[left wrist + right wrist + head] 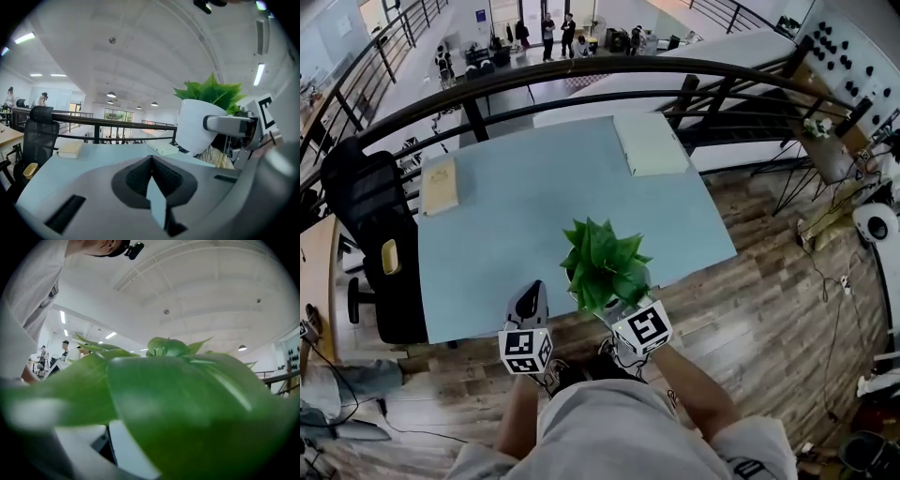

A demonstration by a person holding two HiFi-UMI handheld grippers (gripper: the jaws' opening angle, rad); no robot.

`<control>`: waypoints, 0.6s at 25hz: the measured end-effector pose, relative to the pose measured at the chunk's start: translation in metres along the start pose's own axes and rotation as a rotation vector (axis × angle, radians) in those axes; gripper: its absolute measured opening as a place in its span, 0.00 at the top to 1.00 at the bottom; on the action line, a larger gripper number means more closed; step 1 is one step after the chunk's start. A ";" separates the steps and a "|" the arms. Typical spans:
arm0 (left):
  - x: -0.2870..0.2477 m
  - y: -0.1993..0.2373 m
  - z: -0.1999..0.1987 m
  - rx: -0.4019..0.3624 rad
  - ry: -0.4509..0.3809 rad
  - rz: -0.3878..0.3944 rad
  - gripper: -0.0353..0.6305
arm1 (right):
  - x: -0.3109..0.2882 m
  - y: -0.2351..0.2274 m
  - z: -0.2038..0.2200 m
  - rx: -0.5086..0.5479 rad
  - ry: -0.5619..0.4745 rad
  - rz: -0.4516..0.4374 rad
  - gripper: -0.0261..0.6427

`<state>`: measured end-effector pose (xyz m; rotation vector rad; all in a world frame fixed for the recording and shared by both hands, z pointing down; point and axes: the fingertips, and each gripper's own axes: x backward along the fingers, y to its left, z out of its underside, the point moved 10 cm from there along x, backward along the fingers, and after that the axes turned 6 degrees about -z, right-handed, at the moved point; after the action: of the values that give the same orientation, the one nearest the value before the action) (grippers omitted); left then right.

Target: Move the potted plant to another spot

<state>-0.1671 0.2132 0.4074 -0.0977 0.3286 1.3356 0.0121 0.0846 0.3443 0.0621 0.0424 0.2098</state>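
Nearest me, at the lower centre of the head view, the left tool is empty. Its own view shows the 2 dark pads pressed together with nothing between them.

Just to its right, the right tool is clamped on the white pot of the potted plant. The left gripper view shows 1 grey finger lying across the pot's wall. The plant hangs over the near edge of the tabletop, and I judge it to be clear of the surface.

The main risk is that the smooth pot pivots or slides in this sideways pinch. From here it would fall past the edge onto the wooden floor. Leaves also fill the right gripper view, so I would be setting it down nearly blind.

The pot's long axis runs from base to foliage. It is tipped, with the leaves pointing toward the upper right of the left gripper view and the base toward the lower left.

Farther back on the tabletop lie a tan book at the left edge and a pale flat box at the far edge.
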 end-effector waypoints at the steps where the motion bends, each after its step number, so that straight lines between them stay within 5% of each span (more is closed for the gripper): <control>1: -0.007 -0.008 -0.002 -0.008 -0.004 0.008 0.93 | 0.007 -0.008 0.000 0.002 0.001 0.008 0.22; 15: -0.094 -0.100 -0.026 -0.110 0.039 0.186 0.93 | 0.081 -0.095 0.014 -0.026 0.022 0.205 0.22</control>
<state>-0.0938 0.0950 0.3984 -0.1896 0.3025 1.5374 0.1115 0.0077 0.3495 0.0382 0.0555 0.4157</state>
